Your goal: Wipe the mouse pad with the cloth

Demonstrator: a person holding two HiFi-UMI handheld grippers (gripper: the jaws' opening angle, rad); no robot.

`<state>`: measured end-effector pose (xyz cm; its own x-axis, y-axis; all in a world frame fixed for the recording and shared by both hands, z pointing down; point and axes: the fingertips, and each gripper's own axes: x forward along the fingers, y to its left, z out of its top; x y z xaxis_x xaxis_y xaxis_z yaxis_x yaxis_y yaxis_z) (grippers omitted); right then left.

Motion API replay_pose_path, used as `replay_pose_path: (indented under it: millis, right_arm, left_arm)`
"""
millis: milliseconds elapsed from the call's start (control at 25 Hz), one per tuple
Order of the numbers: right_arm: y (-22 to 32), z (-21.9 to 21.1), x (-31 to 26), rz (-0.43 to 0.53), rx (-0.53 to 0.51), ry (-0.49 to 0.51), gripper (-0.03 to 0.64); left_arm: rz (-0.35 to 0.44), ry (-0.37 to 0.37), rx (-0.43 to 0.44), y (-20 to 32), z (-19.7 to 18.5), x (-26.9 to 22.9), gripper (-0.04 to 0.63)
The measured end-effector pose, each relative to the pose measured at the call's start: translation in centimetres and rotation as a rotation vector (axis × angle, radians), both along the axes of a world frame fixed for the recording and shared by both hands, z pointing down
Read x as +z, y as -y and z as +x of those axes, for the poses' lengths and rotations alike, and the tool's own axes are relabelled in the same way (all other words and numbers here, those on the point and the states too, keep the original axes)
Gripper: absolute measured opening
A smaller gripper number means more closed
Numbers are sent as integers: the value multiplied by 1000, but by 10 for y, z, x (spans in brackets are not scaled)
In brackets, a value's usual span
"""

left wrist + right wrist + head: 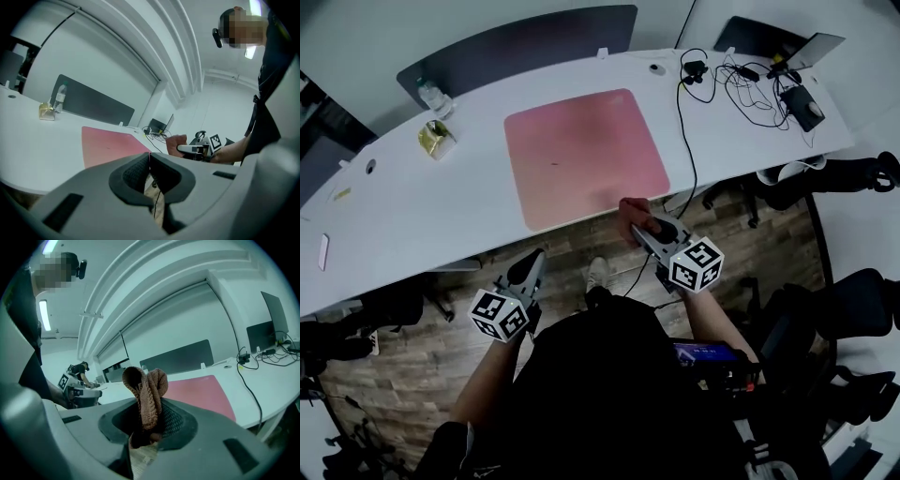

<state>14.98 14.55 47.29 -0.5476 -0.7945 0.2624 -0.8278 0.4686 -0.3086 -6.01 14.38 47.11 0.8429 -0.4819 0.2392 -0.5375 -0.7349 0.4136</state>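
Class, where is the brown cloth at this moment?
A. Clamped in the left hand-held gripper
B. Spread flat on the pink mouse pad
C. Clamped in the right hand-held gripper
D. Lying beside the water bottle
C: the right gripper view shows the cloth bunched between the jaws of the right hand-held gripper, which are closed on it.

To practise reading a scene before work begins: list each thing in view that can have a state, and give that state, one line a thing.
left tool, shut, nothing between its jaws
right tool, shut on the cloth
cloth, bunched up between the right tool's jaws
mouse pad, lying flat on the table, cloth not on it
bottle, upright
laptop, lid open
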Motion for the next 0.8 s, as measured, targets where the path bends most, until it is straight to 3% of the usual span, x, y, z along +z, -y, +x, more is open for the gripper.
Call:
replay_pose_path:
  millis: [400, 800]
  right_arm:
    - [45, 54, 28, -56, 78, -18, 115]
    - [77, 110, 62, -150, 155, -154, 115]
  left_arm:
    - [-25, 11, 32, 58, 40, 10, 9]
    - [-36, 43, 55, 96, 75, 14, 9]
